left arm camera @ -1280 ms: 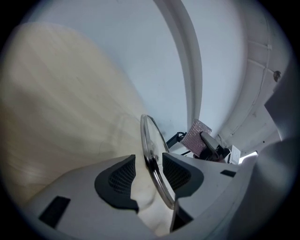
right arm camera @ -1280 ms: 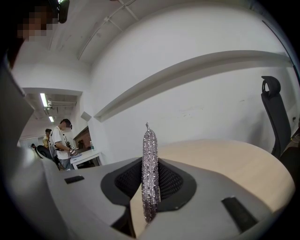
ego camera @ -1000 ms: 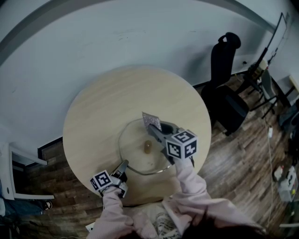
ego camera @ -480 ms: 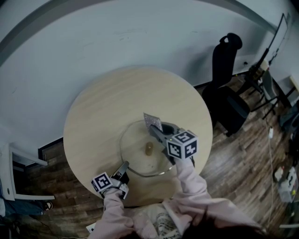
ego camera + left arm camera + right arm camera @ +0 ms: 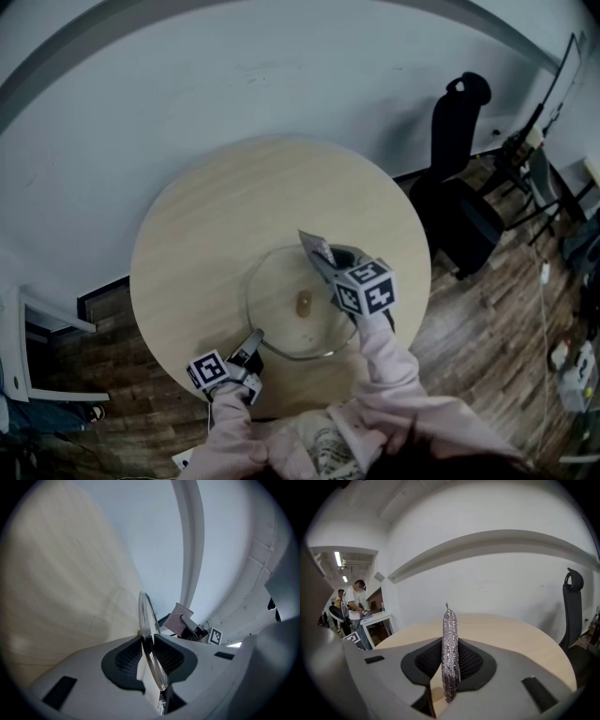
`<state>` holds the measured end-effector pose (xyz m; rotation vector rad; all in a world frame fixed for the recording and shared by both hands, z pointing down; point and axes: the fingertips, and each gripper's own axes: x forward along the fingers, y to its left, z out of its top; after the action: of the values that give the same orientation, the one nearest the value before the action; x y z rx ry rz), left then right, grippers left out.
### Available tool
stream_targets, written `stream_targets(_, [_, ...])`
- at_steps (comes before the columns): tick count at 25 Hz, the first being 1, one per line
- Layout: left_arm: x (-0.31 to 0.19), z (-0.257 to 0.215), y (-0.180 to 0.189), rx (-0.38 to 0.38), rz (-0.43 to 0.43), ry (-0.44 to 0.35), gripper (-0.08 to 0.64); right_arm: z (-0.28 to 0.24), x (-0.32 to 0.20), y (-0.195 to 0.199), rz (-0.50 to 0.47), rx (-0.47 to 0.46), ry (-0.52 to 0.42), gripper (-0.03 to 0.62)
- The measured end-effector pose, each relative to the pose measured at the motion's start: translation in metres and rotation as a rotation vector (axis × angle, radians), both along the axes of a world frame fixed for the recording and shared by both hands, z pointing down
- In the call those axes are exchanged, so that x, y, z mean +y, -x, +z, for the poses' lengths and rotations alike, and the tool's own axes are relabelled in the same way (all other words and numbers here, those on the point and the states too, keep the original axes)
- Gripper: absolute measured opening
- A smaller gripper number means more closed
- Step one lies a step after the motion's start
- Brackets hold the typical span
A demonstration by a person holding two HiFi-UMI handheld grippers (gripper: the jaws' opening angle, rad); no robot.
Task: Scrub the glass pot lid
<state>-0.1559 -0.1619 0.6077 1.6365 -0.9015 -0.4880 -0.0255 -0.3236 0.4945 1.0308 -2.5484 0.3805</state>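
The glass pot lid [image 5: 281, 323] lies on the round wooden table [image 5: 206, 225], its brown knob [image 5: 304, 303] up. My left gripper [image 5: 253, 341] is at the lid's near-left rim. In the left gripper view the rim [image 5: 146, 620] runs edge-on between the pads. The jaws have just been closing and now pinch it. My right gripper [image 5: 324, 263] hovers over the lid's far-right part, shut on a silvery scrub pad [image 5: 315, 247]. In the right gripper view the scrub pad [image 5: 450, 648] stands upright between the pads. From the left gripper view the scrub pad [image 5: 180, 619] shows beyond the rim.
A black office chair [image 5: 456, 178] stands right of the table on a wood floor. A white wall curves behind. A white shelf [image 5: 37, 323] sits at the left. People stand at a desk [image 5: 370, 618] far off in the right gripper view.
The left jaws have closed onto the lid's near rim. The right gripper with the scrub pad has sunk a little toward the lid.
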Motion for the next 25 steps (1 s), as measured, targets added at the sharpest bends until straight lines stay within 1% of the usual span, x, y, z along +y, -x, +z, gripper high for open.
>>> stream_targets(6, [0.001, -0.002, 0.000, -0.006, 0.010, 0.002, 0.081, 0.013, -0.007, 0.006, -0.031, 0.124, -0.011, 0.075])
stream_targets(10, [0.001, 0.002, 0.003, -0.046, 0.022, -0.004, 0.081, 0.019, -0.013, 0.014, -0.061, 0.184, -0.034, 0.075])
stream_targets(13, [0.000, -0.002, 0.000, -0.016, 0.022, -0.001, 0.081, 0.019, -0.017, 0.020, -0.076, 0.232, -0.036, 0.075])
stream_targets(16, [0.002, 0.003, 0.001, -0.025, 0.018, 0.022, 0.081, 0.020, -0.016, 0.025, -0.090, 0.283, -0.018, 0.075])
stream_targets(18, [0.002, 0.003, -0.001, -0.008, 0.017, 0.030, 0.081, 0.023, -0.018, 0.028, -0.102, 0.322, -0.019, 0.075])
stream_targets(25, [0.001, 0.003, 0.001, -0.015, 0.020, 0.031, 0.081, 0.040, -0.022, 0.037, -0.132, 0.449, -0.010, 0.075])
